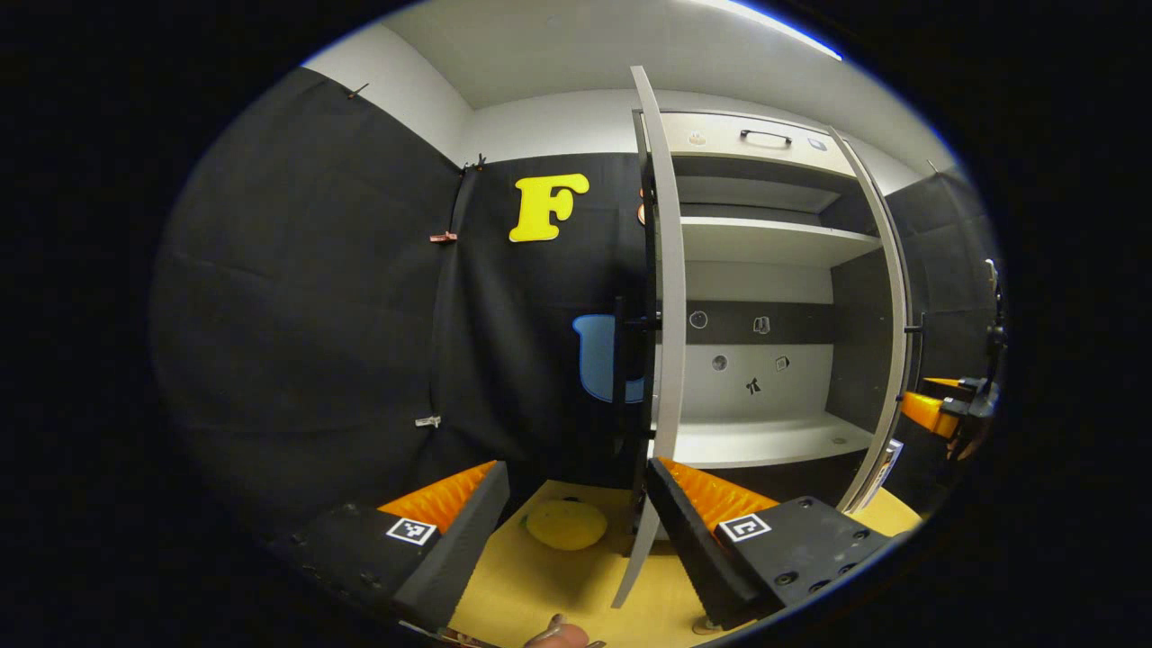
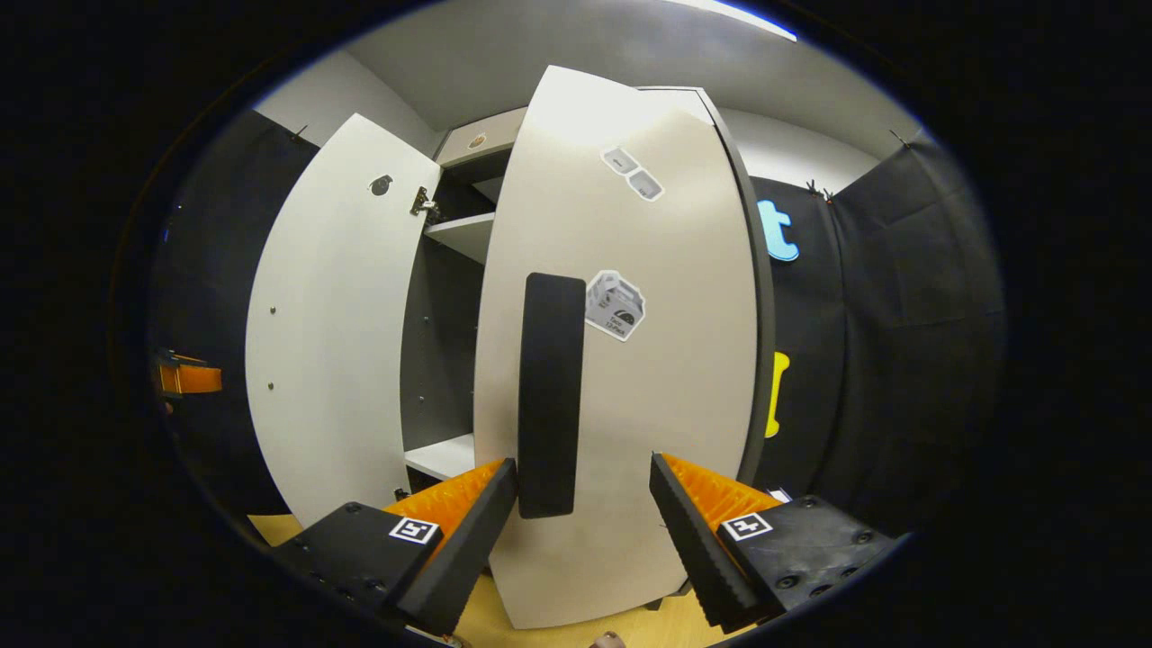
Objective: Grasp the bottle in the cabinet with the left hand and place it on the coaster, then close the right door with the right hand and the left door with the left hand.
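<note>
Bright ceiling light, dark walls, sharp focus, fisheye-curved edges

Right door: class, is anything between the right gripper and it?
Nothing visible. The open right gripper faces the right door directly, its black handle just ahead of the fingertips, not yet gripped.

The left gripper [image 1: 576, 531] stood with its fingers spread before the cabinet [image 1: 765, 297], the left door [image 1: 661, 333] edge-on ahead of it. A yellow round thing, perhaps the coaster [image 1: 567, 524], lay on the table [image 1: 540, 585]. The right gripper [image 1: 945, 409] showed beyond the right door [image 1: 886, 333].
</note>
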### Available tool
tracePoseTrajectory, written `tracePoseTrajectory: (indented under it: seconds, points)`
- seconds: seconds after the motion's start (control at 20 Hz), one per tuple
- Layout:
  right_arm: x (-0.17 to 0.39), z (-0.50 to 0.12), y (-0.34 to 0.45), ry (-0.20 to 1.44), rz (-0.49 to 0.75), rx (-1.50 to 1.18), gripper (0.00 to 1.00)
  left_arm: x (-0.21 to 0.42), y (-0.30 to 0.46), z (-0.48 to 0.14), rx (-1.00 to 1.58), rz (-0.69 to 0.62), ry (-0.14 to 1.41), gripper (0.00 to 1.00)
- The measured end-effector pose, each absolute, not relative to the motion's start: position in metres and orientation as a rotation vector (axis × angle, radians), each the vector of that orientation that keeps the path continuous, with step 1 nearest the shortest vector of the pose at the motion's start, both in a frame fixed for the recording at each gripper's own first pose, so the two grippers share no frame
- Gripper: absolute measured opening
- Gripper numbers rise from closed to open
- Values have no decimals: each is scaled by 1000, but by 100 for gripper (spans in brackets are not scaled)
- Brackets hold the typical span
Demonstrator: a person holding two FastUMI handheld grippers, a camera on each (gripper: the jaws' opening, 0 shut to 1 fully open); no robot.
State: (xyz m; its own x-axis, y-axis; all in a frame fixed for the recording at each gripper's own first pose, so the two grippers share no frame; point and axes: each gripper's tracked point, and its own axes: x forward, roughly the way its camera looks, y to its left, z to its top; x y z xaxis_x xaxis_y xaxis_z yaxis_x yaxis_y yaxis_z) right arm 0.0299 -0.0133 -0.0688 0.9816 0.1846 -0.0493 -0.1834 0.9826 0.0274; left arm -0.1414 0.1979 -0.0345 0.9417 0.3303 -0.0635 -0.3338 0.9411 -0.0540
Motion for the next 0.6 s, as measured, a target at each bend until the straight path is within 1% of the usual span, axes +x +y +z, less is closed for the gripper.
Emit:
tracePoseTrajectory:
  seconds: [0.25,0.4,0.45,0.5,0.6]
  points:
    - [-9,-61,-33,60,84,46,98,-109,213,-38,-47,266,48,98]
    - [-26,-58,-43,57,10,33,97,-95,204,-37,-72,176,40,98]
    - [-30,-62,-44,71,-11,25,97,-89,207,-46,-62,157,38,99]
    - [-34,-65,-43,85,-25,20,98,-90,205,-44,-47,135,34,93]
    - [-38,-70,-38,103,-41,25,98,-87,201,-43,-35,76,33,92]
